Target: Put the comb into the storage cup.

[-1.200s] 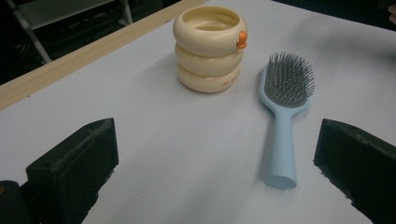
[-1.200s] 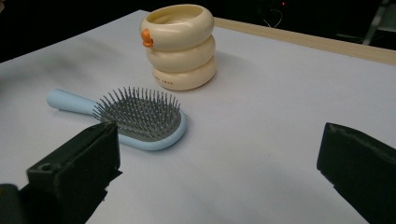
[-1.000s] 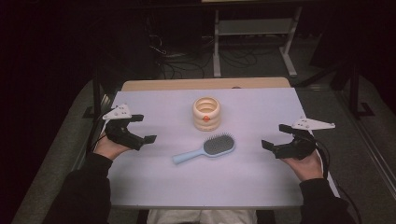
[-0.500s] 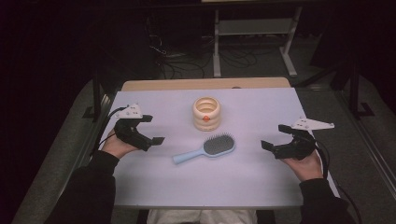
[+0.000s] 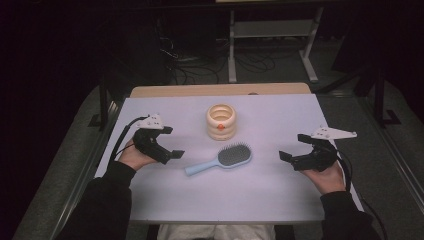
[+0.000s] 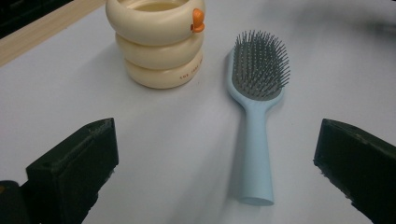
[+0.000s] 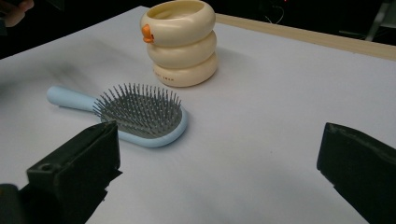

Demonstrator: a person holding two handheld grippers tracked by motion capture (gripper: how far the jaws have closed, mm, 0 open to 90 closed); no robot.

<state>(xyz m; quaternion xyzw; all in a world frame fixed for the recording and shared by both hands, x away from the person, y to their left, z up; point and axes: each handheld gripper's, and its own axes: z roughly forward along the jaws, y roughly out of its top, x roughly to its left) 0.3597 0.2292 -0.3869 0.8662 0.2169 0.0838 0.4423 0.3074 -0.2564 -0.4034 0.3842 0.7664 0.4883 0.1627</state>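
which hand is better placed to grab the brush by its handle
Left. The brush points its handle toward the left gripper, whose open fingers already face along it. The right gripper faces the bristle head, farther from the handle.

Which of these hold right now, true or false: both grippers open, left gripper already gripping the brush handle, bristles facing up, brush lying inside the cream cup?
1. Both the left gripper and the right gripper are open. True.
2. The left gripper grips the light blue plastic hairbrush by its handle. False: its jaws are apart, short of the handle.
3. The hairbrush lies bristles up. True.
4. The hairbrush lies inside the cream ringed cup with the orange beak. False: it lies flat on the white table beside the cup.
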